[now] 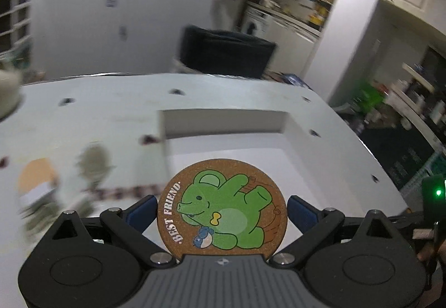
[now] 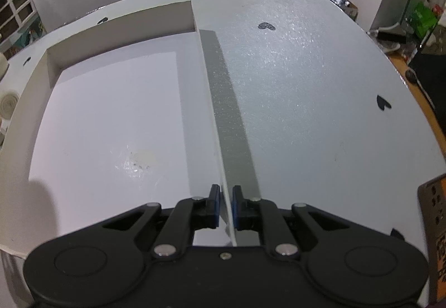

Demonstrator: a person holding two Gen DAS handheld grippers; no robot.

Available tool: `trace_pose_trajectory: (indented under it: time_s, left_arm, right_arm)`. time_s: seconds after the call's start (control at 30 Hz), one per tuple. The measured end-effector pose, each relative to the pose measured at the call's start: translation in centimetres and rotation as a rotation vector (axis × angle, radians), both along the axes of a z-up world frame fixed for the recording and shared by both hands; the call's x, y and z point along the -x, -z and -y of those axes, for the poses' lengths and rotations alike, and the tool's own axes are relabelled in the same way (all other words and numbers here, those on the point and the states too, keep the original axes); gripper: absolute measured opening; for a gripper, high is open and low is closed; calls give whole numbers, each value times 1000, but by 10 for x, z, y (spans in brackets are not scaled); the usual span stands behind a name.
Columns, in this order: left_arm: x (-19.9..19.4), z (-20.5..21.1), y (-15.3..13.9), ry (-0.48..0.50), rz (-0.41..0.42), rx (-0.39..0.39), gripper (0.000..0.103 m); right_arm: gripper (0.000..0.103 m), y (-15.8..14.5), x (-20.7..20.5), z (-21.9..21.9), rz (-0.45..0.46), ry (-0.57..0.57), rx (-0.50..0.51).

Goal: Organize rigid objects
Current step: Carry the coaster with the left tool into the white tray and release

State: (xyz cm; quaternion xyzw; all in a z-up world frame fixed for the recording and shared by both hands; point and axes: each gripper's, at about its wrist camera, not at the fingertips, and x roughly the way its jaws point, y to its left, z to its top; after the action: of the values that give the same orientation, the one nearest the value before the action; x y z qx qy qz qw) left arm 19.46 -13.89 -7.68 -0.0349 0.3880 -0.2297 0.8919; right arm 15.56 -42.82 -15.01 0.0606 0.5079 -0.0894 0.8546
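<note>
White desk point(image 2: 306, 85) with black heart marks, carrying a shallow white open-topped cardboard box point(image 2: 111, 101); black chair back point(image 1: 225, 53) at its far edge, cluttered kitchen shelves beyond. Left gripper point(image 1: 221, 210), angled downward above the box, clamped on a round cork coaster printed with a green bear point(image 1: 223, 210). Right gripper point(image 2: 225, 205), pointing steeply down, closed on the box's thin right wall.

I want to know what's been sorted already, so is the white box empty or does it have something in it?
Empty as far as shown: the white box has a bare floor with only a scuffed patch. The cork coaster is in the left claw, above it.
</note>
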Motion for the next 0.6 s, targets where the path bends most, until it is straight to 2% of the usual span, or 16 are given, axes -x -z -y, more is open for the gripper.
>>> trace_pose_trajectory:
  time_s: [0.27,0.47,0.6]
  left_arm:
    - [-29,80,33,134,-94,8,98]
    - [-51,125,58,201,-104,21,98]
    - [-62,145,68,209,-120,14,98]
  right_arm:
    - [6,0,-3,11,-18,-34,-61]
    - [5,0,-5,13,-25,-62,-71]
    - [4,1,-6,14,-25,-70,-79]
